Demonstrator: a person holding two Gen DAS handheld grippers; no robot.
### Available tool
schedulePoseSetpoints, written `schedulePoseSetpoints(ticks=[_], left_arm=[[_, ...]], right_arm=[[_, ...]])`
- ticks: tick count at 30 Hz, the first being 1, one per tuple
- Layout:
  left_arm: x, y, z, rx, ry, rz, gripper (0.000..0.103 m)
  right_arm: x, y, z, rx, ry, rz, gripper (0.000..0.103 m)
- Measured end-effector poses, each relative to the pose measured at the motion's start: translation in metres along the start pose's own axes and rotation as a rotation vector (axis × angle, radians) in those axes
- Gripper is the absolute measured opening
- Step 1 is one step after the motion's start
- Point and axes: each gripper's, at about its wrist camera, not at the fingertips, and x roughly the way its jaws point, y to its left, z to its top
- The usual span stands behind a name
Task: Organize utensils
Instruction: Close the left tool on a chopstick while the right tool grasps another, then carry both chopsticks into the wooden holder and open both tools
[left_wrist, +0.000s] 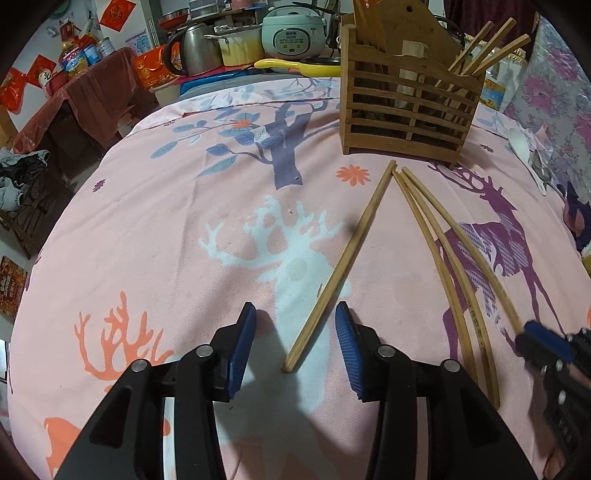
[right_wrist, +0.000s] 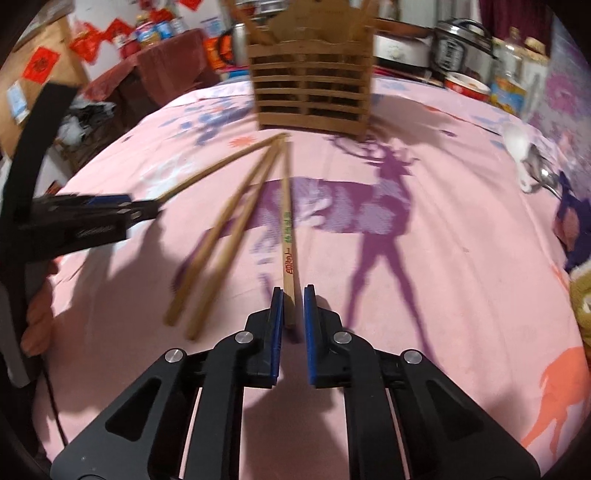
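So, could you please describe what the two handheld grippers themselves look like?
Both the left gripper and the right gripper have matte black angular bodies with triangular cut-outs, round silver pivot bolts, and flat blue ribbed finger pads. No sleeves or markings show.

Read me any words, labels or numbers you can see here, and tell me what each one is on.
None can be read for sure.
Chopstick at the right gripper: red and green characters, too blurred.
Red wall papers: characters too small.
Oil bottle label: too small.
Rice cooker panel: unreadable.
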Motion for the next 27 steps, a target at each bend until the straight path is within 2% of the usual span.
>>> schedulePoseSetpoints(ticks=[3, 5, 8, 11, 15, 23, 27], left_arm=[[-0.001, -0.001, 0.000, 0.007, -0.001, -0.022, 0.038], [-0.002, -0.007, -0.001, 0.027, -0.003, -0.041, 0.025], [-0.003, -0.015, -0.003, 0.060, -0.008, -0.046, 0.014], [-0.004, -0.016, -0.003, 0.061, -0.012, -0.064, 0.008], [-0.009, -0.011, -0.002, 0.037, -0.027, -0.086, 0.007], [-0.030, -0.012, 0.001, 0.039, -0.121, -0.097, 0.007], [-0.039, -0.009, 0.004, 0.021, -0.157, -0.110, 0.007]], right_arm=[[0.000, -0.003, 0.000, 0.014, 0.000, -0.006, 0.013], [0.000, -0.001, 0.001, -0.002, 0.000, -0.013, 0.017], [0.000, 0.000, 0.001, -0.006, 0.001, -0.012, 0.017], [0.000, -0.004, 0.001, 0.013, -0.003, 0.004, 0.008], [-0.011, -0.007, 0.004, 0.032, -0.067, 0.001, 0.006], [-0.021, -0.010, 0.008, 0.049, -0.123, 0.011, 0.006], [-0.035, -0.014, 0.010, 0.065, -0.192, 0.015, 0.006]])
